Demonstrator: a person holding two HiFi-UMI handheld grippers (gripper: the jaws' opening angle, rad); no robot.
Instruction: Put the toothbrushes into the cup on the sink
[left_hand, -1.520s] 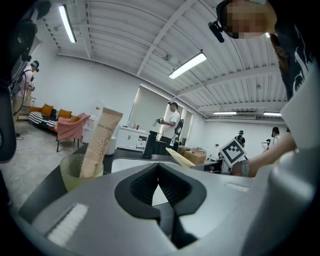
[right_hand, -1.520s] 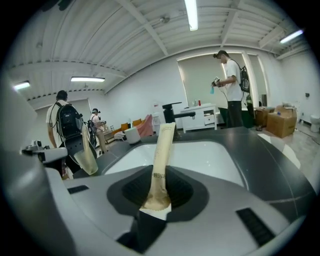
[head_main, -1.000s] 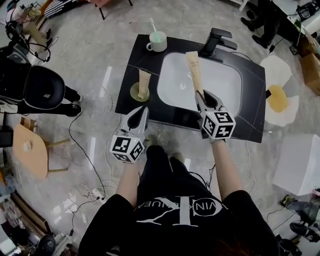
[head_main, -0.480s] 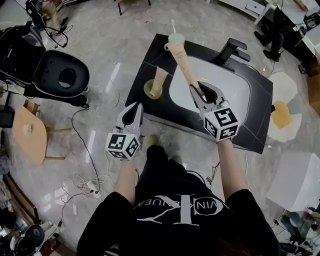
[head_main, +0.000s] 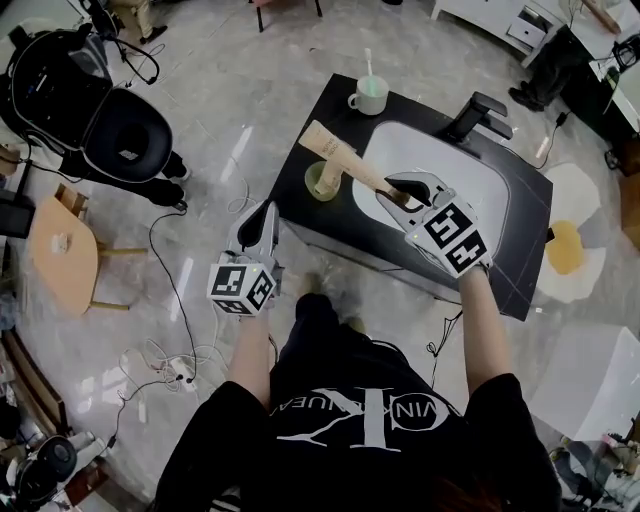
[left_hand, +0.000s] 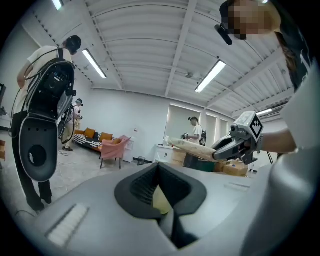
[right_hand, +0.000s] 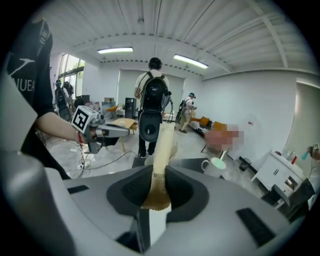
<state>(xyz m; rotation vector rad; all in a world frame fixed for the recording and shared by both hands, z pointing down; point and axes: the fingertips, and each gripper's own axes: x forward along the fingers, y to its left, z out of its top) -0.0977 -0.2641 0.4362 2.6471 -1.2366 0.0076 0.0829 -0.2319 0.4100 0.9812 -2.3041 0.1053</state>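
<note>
Right hand-held gripper (head_main: 391, 189): its jaws were clamped on the lower end of a wrapped toothbrush (head_main: 340, 157).
Right gripper view: only here did the grip (right_hand: 157, 176) show plainly. The tan wrapper (right_hand: 161, 150) was pinched between both pads and rose straight ahead.
Wrapped toothbrush, place: in the head view it slanted up and left from the jaws, clear of the white basin (head_main: 470, 165). Its free end showed over the black bench (head_main: 297, 195), just beyond a round yellow-green holder (head_main: 321, 183). It was not in the cup.
Cup (head_main: 368, 97): it stood at the bench's far corner, left of the faucet (head_main: 478, 112) and well apart from the wrapper's tip. One toothbrush (head_main: 368, 62) stood upright in it. The right gripper view caught it low to the right (right_hand: 214, 166).
Left hand-held gripper (head_main: 266, 214): it was held off the bench's near-left edge, over the floor, with its jaws drawn together.
Left gripper view: the jaws (left_hand: 159, 175) met with nothing gripped. A pale yellowish patch showed in the slit; it was possibly only something behind, too blurred to tell.
Cross-sight: the left gripper view showed the right hand-held gripper (left_hand: 220, 146) and its wrapper (left_hand: 192, 147) side-on. The right gripper view showed the left hand-held gripper (right_hand: 127, 131) at its left, and a person with a backpack (right_hand: 152, 100) behind.
</note>
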